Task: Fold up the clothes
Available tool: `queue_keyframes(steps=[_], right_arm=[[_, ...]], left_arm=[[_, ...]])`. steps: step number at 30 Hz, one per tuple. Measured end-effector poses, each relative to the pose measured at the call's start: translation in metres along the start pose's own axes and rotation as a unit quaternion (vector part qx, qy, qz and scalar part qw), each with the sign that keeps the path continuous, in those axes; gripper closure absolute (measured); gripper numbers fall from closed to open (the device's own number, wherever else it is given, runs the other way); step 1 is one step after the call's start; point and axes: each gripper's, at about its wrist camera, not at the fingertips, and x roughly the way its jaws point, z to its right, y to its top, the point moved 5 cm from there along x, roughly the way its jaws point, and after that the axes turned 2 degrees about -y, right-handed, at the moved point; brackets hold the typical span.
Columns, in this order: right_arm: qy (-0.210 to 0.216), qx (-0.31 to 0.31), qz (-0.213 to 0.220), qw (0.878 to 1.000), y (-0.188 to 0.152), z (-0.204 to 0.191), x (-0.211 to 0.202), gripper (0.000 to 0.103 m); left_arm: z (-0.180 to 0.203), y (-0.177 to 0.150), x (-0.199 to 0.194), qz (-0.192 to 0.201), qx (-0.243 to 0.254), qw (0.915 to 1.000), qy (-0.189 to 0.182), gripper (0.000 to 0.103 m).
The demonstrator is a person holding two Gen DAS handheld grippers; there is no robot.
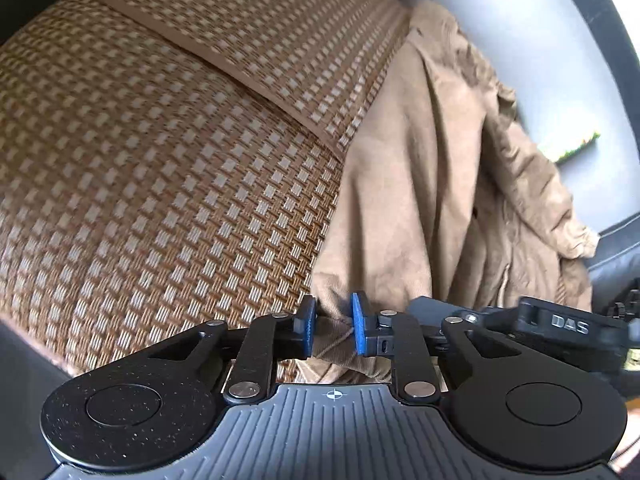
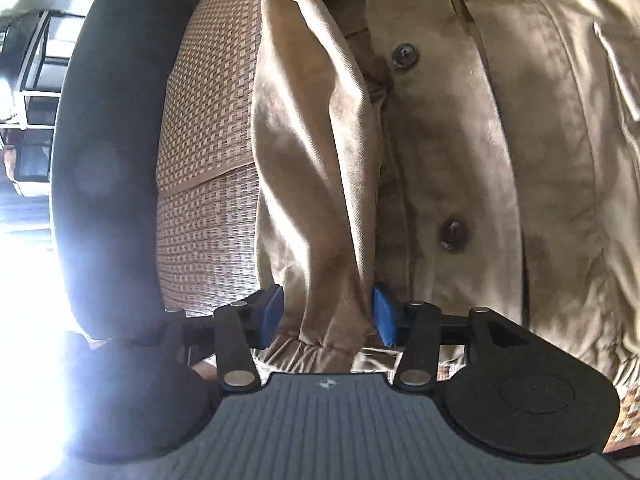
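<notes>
Tan jacket (image 2: 460, 152) lies button-side up on a woven mat (image 1: 160, 160) covering a dark seat; the mat's far part is bare, and the jacket runs along one edge of it with its crumpled end toward a grey wall (image 1: 520, 40).

Left gripper (image 1: 334, 328) — blue pads nearly together, pinching a small bunch of ribbed hem fabric (image 1: 332, 334); cloth fills the gap, so it reads as clamped on the hem.

Right gripper (image 2: 326, 316) — jaws about half apart, straddling the sleeve (image 2: 316, 160) just above its gathered cuff (image 2: 308, 350). The right pad looks against the cloth, while the left one shows a sliver of gap, so no real grip there.

Step in hand, as a judgement: securing grasp points at the near end of the jacket before the first fold. Hem is taken, sleeve is not.

Next move likely calls for closing the right gripper on the sleeve near the cuff, then carrying the sleeve across the button front while the left keeps the hem taut. Risk: the thick, bunched cuff may slip out of a shallow pinch — bite deeper.
</notes>
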Motion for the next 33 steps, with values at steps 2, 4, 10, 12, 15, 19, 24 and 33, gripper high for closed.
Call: queue_keyframes(steps=[2,4,10,12,15,19,24,33], right_arm=[[0.003,0.008,-0.005,1.000,0.002,0.001,0.000,0.048],[0.005,0.011,-0.005,1.000,0.004,0.002,-0.002,0.048],[0.000,0.024,-0.025,0.999,-0.003,0.006,-0.002,0.046],[0.013,-0.010,-0.033,0.999,-0.007,0.004,0.005,0.079],[-0.023,-0.035,-0.041,0.998,-0.004,0.016,0.025,0.085],[-0.004,-0.019,-0.054,0.998,0.004,0.028,0.016,0.081],[-0.021,-0.046,-0.023,0.998,0.010,0.018,-0.029,0.051],[0.067,0.059,0.159,0.983,0.142,0.022,-0.064,0.037]], left_arm=[[0.000,-0.002,-0.003,0.000,0.004,1.0000,0.003,0.089],[-0.003,0.000,0.000,-0.004,0.010,0.9998,0.014,0.089],[-0.009,-0.004,-0.004,-0.005,0.000,0.9998,0.020,0.089],[-0.011,-0.007,0.001,-0.022,0.021,0.9989,0.036,0.084],[-0.004,-0.014,0.013,-0.050,0.067,0.9942,0.068,0.076],[-0.003,-0.009,-0.007,-0.040,0.072,0.9934,0.079,0.066],[0.013,0.021,-0.038,0.013,0.083,0.9917,0.098,0.064],[0.079,0.047,0.023,-0.005,0.157,0.9809,0.114,0.061]])
